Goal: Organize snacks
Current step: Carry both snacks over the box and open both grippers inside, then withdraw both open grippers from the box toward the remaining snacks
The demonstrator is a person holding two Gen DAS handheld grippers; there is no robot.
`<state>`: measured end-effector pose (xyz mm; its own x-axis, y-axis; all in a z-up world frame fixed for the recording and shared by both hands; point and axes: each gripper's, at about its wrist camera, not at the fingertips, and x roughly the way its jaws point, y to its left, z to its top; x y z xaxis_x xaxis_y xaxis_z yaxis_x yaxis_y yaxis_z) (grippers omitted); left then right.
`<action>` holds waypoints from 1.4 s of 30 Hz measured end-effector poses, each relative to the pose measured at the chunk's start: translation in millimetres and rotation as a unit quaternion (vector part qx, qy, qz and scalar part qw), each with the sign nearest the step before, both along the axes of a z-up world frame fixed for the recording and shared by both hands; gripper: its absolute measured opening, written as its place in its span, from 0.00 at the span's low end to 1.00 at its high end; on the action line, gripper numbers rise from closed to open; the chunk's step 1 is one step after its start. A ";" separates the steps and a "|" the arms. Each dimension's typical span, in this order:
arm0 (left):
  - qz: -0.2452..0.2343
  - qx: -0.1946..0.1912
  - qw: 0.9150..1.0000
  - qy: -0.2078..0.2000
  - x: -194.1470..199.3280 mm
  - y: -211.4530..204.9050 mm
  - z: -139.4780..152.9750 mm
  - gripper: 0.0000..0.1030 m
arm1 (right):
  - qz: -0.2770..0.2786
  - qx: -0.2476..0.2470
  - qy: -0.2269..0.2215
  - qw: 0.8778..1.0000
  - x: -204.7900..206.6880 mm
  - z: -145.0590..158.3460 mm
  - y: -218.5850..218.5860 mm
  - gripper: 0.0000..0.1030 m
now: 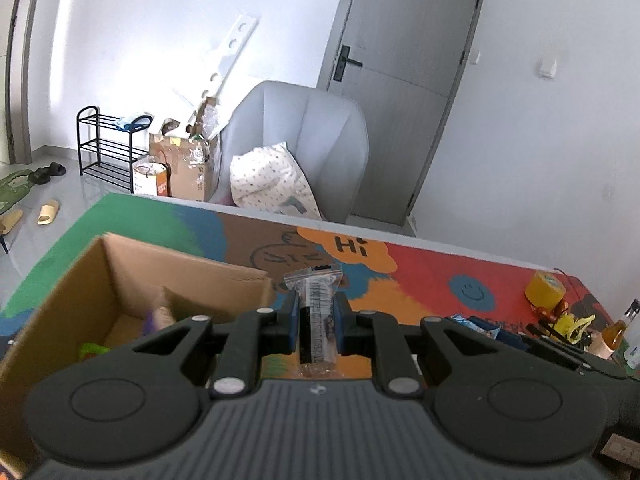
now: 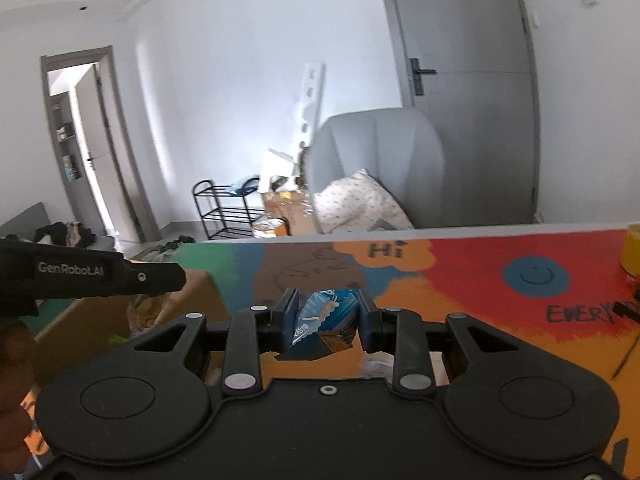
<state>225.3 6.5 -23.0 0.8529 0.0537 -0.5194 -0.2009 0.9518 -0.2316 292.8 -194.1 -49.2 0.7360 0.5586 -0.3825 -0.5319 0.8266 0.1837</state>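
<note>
My left gripper [image 1: 316, 300] is shut on a clear-wrapped dark snack bar [image 1: 316, 308], held upright above the table just right of an open cardboard box [image 1: 120, 280]. The box holds several snacks, among them a purple one [image 1: 154, 320] and a green one [image 1: 94, 350]. My right gripper [image 2: 326, 300] is shut on a crumpled blue snack packet [image 2: 324, 320] above the colourful table mat [image 2: 480, 312]. The box [image 2: 200, 300] shows at the left of the right wrist view, partly hidden by the left gripper's body [image 2: 92, 274].
A yellow tape roll [image 1: 546, 290], a bottle [image 1: 618, 330], yellow wrappers [image 1: 576, 322] and blue packets [image 1: 476, 324] lie at the table's right end. Beyond the far edge stand a grey armchair [image 1: 304, 152] with a pillow, cardboard boxes and a black shoe rack [image 1: 106, 148].
</note>
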 end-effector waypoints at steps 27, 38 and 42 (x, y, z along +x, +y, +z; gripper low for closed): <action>0.103 -0.017 0.994 0.015 -60.2 108.9 -0.3 0.42 | 0.085 -0.001 -0.025 0.996 -30.2 24.8 88.7 0.28; 0.123 -0.011 0.992 0.007 -76.4 125.0 5.4 0.62 | 0.123 0.006 -0.020 0.992 -36.4 32.6 119.0 0.29; 0.132 -0.013 0.991 0.009 -80.5 132.1 4.8 0.66 | 0.129 0.027 -0.006 0.991 -36.3 36.5 119.0 0.46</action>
